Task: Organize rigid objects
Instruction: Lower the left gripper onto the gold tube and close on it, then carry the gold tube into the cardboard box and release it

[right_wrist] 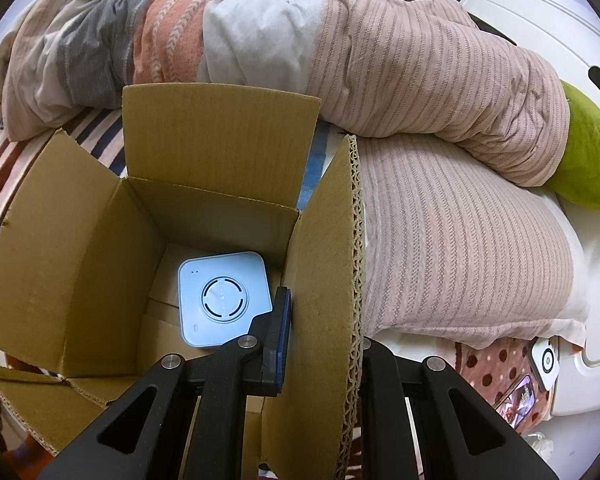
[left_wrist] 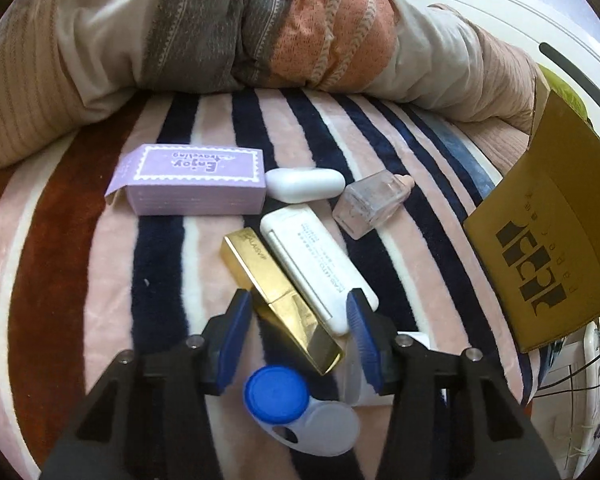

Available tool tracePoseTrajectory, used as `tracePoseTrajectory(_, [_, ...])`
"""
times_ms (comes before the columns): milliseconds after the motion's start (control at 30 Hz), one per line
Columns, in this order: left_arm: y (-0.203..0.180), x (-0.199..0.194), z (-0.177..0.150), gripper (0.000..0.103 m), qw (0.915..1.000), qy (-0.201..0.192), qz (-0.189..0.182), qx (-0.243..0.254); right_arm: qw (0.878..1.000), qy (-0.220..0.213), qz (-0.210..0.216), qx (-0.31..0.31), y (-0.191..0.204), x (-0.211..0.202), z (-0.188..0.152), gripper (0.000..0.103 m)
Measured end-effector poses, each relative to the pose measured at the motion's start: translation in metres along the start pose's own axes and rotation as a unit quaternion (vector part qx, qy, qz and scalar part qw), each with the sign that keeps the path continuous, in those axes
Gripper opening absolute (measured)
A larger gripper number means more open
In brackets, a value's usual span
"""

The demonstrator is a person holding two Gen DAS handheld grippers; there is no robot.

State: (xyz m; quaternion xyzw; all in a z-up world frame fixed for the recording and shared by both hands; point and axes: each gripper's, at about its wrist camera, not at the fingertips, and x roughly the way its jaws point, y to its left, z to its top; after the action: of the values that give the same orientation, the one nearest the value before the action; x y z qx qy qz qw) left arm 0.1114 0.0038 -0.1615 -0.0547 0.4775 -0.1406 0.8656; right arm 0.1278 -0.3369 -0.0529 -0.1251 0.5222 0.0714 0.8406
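In the left wrist view my left gripper [left_wrist: 298, 312] is open, its blue pads either side of a gold rectangular case [left_wrist: 280, 300] lying on the striped blanket. Beside the case lies a white flat case [left_wrist: 316, 264]. A purple box [left_wrist: 192, 186], a white oval case [left_wrist: 306, 190], a clear glass bottle [left_wrist: 370, 204] and a blue-capped lens case [left_wrist: 296, 408] lie around. In the right wrist view my right gripper [right_wrist: 320, 344] straddles the right flap [right_wrist: 324, 280] of an open cardboard box [right_wrist: 80, 264]; its jaws appear closed on the flap. A white square device [right_wrist: 224, 300] lies inside.
A rolled duvet [left_wrist: 260, 28] bounds the far side of the blanket [left_wrist: 60, 260]. The cardboard box [left_wrist: 548, 256] stands at the right in the left wrist view. A striped pillow [right_wrist: 460, 248], a green cushion [right_wrist: 592, 160] and a white bed frame [right_wrist: 540, 24] lie to the right.
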Motion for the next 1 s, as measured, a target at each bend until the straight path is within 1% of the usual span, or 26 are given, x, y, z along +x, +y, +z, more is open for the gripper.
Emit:
tracePoseTrajectory(100, [0.003,-0.002,-0.003,0.045,1.0000,-0.001,0.000,0.002,1.000,0.000,0.002,0.001,-0.001,0.000,0.000,0.009])
tracePoseTrajectory(233, [0.010,-0.005,-0.004,0.045,0.9998,-0.002,0.017,-0.004,1.000,-0.001,0.002,0.000,-0.001,0.000,0.000,0.009])
tracePoseTrajectory(300, [0.013,-0.004,-0.005,0.045,0.9999,0.003,0.014,-0.005,1.000,-0.001,0.002,0.000,-0.001,0.000,0.000,0.009])
tracePoseTrajectory(467, [0.006,-0.001,-0.005,0.046,0.9995,0.010,0.028,0.006,1.000,0.000,0.001,-0.001,0.000,0.000,-0.001,0.009])
tracePoseTrajectory(567, [-0.004,0.004,-0.005,0.047,0.9984,0.016,0.050,0.019,1.000,0.000,0.001,0.000,0.000,0.000,-0.001,0.009])
tracePoseTrajectory(667, [-0.013,0.009,-0.008,0.047,0.9961,0.008,0.081,0.033,1.000,0.000,0.001,-0.001,-0.001,0.000,-0.001,0.009])
tracePoseTrajectory(700, [-0.015,0.010,-0.009,0.041,0.9956,0.005,0.088,0.033,1.000,0.000,0.001,-0.001,-0.001,0.000,-0.001,0.009])
tracePoseTrajectory(733, [-0.017,0.010,-0.009,0.032,0.9947,0.003,0.096,0.037,1.000,0.000,0.001,-0.001,-0.001,0.000,-0.001,0.009])
tracePoseTrajectory(767, [-0.018,0.010,-0.009,0.030,0.9938,0.002,0.104,0.040,1.000,0.000,0.001,-0.001,-0.001,0.000,-0.001,0.009])
tracePoseTrajectory(833, [-0.016,0.007,-0.008,0.021,0.9927,0.005,0.111,0.046,1.000,0.000,0.001,-0.002,-0.001,0.000,-0.001,0.009])
tracePoseTrajectory(867, [-0.014,0.006,-0.008,0.020,0.9921,0.005,0.116,0.048,1.000,0.000,0.002,-0.001,-0.001,0.000,-0.001,0.009])
tracePoseTrajectory(900, [-0.009,0.003,-0.007,0.016,0.9914,0.005,0.122,0.048,1.000,0.000,0.002,-0.002,-0.001,0.000,-0.001,0.009])
tracePoseTrajectory(933, [-0.003,0.001,-0.006,0.015,0.9912,0.005,0.124,0.045,1.000,-0.001,0.002,-0.002,-0.001,0.000,-0.002,0.009])
tracePoseTrajectory(1000, [0.011,-0.005,-0.007,0.015,0.9926,0.000,0.117,0.032,1.000,-0.001,0.003,0.000,-0.001,0.000,-0.002,0.009])
